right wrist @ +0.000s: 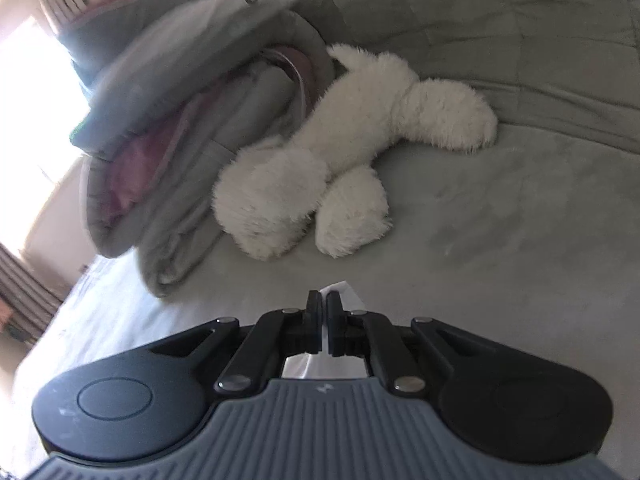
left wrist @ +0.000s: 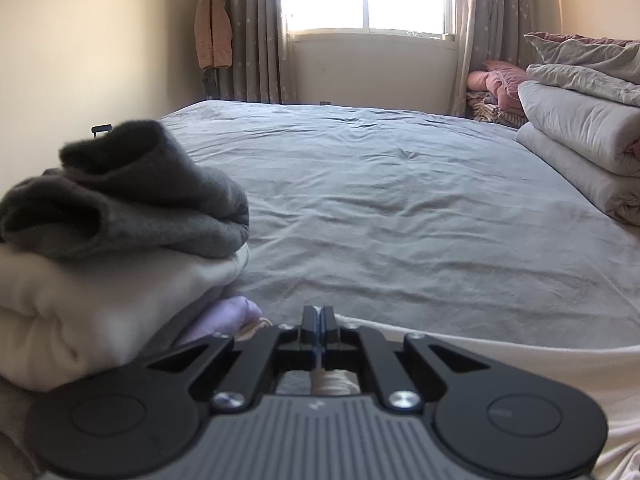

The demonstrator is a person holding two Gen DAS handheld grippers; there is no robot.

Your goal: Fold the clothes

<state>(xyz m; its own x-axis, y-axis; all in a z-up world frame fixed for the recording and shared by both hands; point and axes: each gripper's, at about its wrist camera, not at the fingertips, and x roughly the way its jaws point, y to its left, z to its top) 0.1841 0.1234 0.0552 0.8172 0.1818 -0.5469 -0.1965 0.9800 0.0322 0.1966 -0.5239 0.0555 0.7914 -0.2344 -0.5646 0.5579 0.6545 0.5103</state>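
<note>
White cloth (right wrist: pixel 340 286) pinched in right gripper (right wrist: pixel 323 320) (no legible writing).

The left gripper (left wrist: pixel 318 314) is built of black linkage arms on a grey ribbed body, with silver screws at the pivots and round black discs at either side. Blue edging runs along its inner pads. The right gripper (right wrist: pixel 324 304) matches: black arms, silver screws, a grey ribbed housing bearing a small pale mark at its centre.
</note>
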